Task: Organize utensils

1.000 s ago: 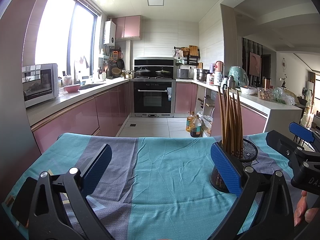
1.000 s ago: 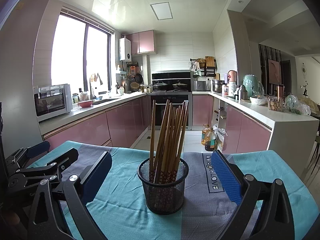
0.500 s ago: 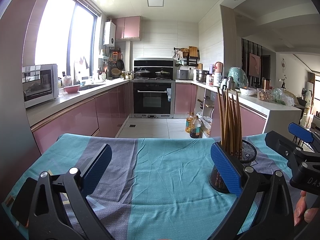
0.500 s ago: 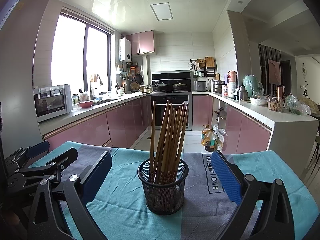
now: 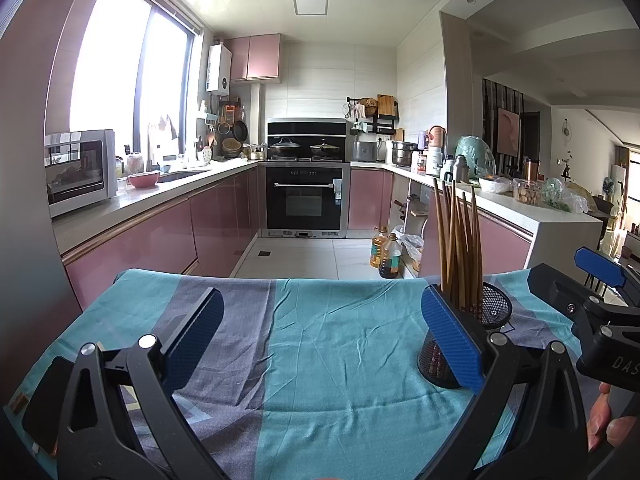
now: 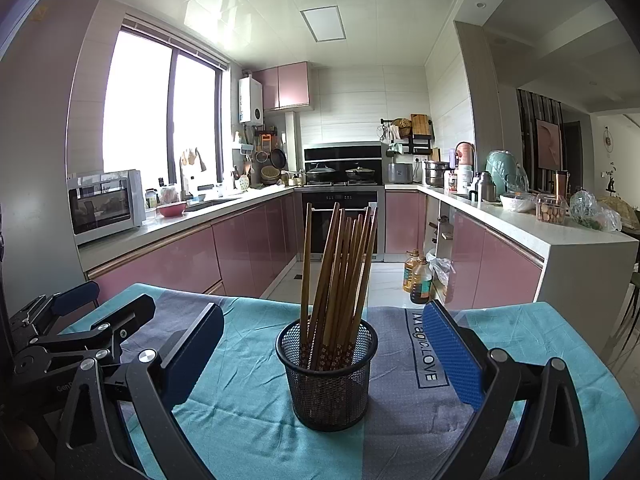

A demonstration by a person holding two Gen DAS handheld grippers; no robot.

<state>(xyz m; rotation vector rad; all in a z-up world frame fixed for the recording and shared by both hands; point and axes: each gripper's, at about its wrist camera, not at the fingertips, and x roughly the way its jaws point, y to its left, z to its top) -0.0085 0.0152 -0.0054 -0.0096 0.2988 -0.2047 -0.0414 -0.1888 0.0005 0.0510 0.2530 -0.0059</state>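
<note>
Work surface: a table draped in a teal and grey striped cloth (image 6: 256, 412), wrinkled, with printed lettering on one grey band. The room is a U-shaped kitchen with pink cabinet fronts (image 5: 168, 236), a built-in oven (image 5: 305, 200) at the far end, a white microwave (image 6: 106, 205) on the left counter and a large window above it.

The table's far edge faces open floor tile; two oil bottles (image 6: 416, 278) stand on that floor by the right-hand counter. The cloth is bare to the left of centre.

One black mesh holder (image 6: 327, 372) stands upright on the cloth. It contains a bundle of brown chopsticks (image 6: 340, 268), roughly ten; exact count cannot be confirmed as they overlap.

The right gripper (image 6: 324, 356) has its jaws spread wide to either side of the holder, not touching it, grasping nothing. The left gripper (image 5: 320, 338) is likewise wide apart and empty over bare cloth, the holder just beyond its right finger.
</note>
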